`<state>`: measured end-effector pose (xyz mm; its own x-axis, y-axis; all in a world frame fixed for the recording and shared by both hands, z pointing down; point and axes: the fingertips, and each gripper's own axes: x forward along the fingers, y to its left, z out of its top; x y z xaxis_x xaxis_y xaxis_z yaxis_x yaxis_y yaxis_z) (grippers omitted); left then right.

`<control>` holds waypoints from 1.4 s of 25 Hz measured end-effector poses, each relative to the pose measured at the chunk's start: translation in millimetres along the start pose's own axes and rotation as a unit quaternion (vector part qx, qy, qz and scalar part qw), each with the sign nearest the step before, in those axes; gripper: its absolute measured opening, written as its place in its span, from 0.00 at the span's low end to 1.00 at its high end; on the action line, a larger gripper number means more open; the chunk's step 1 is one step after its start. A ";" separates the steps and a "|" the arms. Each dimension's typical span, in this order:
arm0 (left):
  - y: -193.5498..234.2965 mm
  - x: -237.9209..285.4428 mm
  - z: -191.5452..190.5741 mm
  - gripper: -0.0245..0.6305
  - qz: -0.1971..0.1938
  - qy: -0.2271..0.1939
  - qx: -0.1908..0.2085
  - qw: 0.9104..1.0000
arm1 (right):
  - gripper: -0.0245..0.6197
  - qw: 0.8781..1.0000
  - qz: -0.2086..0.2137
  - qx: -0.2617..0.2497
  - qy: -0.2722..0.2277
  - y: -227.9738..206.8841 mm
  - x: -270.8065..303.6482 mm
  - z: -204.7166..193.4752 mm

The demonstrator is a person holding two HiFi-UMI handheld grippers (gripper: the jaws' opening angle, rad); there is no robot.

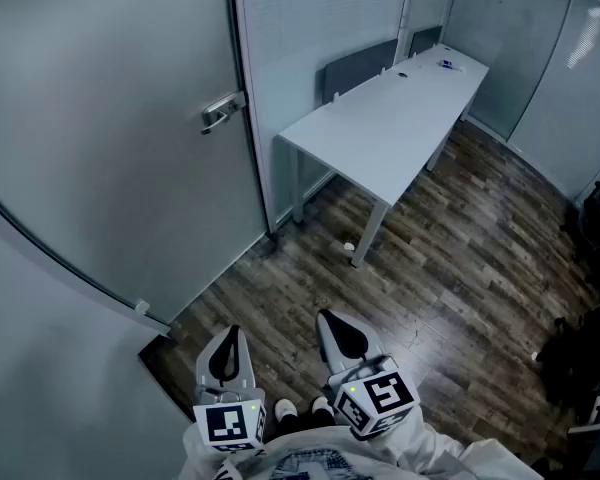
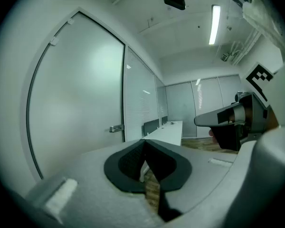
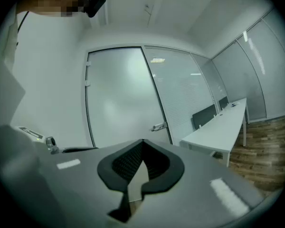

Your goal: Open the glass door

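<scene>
Left gripper (image 1: 230, 334) and right gripper (image 1: 327, 319) hover clenched and empty above the wood floor (image 1: 460, 268), the closed glass door (image 1: 110, 138) and its lever handle (image 1: 222, 112) well apart at ten o'clock.

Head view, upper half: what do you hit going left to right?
Door → handle → table → glass wall.
</scene>
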<state>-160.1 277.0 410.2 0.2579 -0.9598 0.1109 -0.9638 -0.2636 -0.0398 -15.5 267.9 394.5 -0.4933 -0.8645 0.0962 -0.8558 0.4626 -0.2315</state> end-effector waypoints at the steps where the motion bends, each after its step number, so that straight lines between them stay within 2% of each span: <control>1: -0.7 -1.4 -0.7 0.04 -0.001 0.000 0.001 1.000 | 0.04 1.000 0.001 0.000 -0.001 1.0 -1.0 1.3; 17: -8.5 2.5 -2.8 0.04 -0.001 -0.001 0.004 1.000 | 0.04 1.000 0.008 0.010 0.007 -2.7 -2.5 -1.0; 24: -45.4 11.8 11.6 0.04 -0.003 -0.014 0.019 1.000 | 0.04 0.999 -0.009 -0.022 -0.023 -34.7 -27.2 14.1; 27: -62.8 13.5 13.7 0.04 -0.005 -0.021 0.021 1.000 | 0.04 1.000 -0.012 -0.005 -0.021 -51.0 -35.7 11.1; 35: -81.5 34.7 -1.3 0.04 -0.018 0.000 0.020 1.000 | 0.04 1.000 -0.011 0.019 0.003 -77.3 -27.0 0.0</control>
<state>-72.7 265.3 418.6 0.2927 -0.9495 0.1127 -0.9503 -0.3020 -0.0758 64.0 255.5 409.8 -0.4758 -0.8730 0.1068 -0.8597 0.4359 -0.2664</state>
